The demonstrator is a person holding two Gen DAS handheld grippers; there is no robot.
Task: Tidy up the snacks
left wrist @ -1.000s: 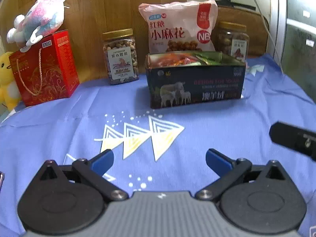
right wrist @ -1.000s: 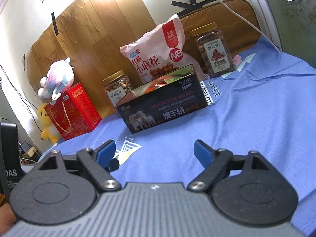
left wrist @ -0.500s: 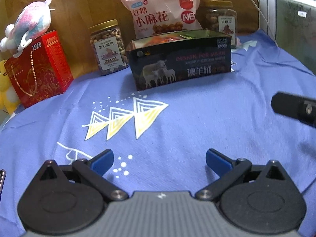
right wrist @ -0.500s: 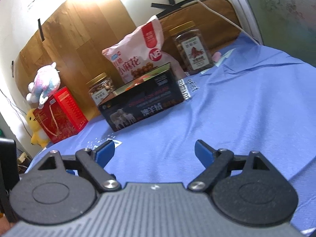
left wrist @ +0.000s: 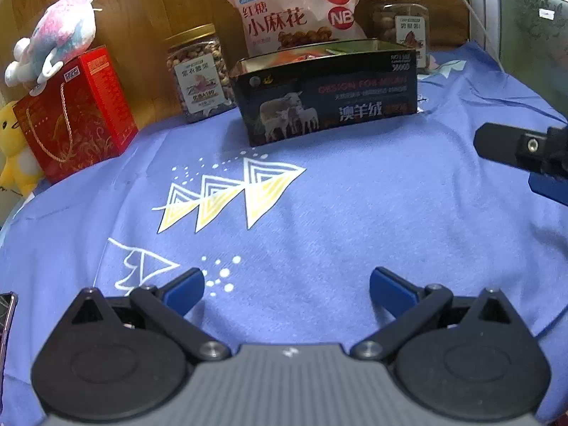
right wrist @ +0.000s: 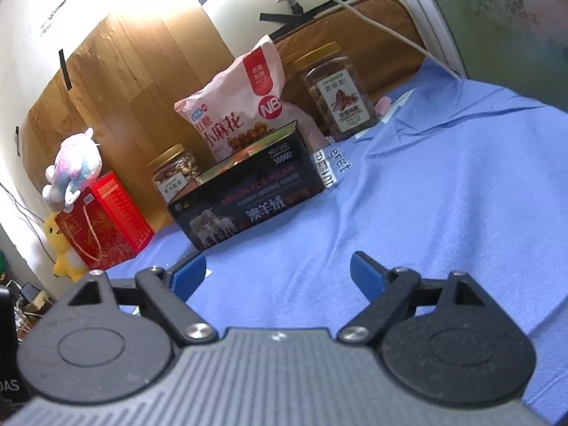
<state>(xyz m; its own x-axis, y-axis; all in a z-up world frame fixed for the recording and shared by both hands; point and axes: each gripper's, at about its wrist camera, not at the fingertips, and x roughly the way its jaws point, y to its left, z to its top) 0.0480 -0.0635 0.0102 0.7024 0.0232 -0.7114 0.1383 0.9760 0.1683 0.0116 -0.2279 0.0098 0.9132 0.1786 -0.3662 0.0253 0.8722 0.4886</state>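
My left gripper (left wrist: 287, 282) and my right gripper (right wrist: 277, 269) both have the jaws spread wide and hold nothing. Compared with a second ago, both have drawn back from the dark box (left wrist: 326, 92), which now sits farther away on the blue cloth (left wrist: 355, 220). Snack packets lie inside this box. Behind it stands the pink bag (left wrist: 294, 10), with one jar (left wrist: 198, 71) at its left. I judge the sorting nearly finished.

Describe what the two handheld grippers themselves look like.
Both match. The left gripper and right gripper each have two blue fingertip pads on black linkage arms with silver pivot screws, two round black housings, and a ribbed grey body bearing a small white mark. No cables, sleeves or hands show.
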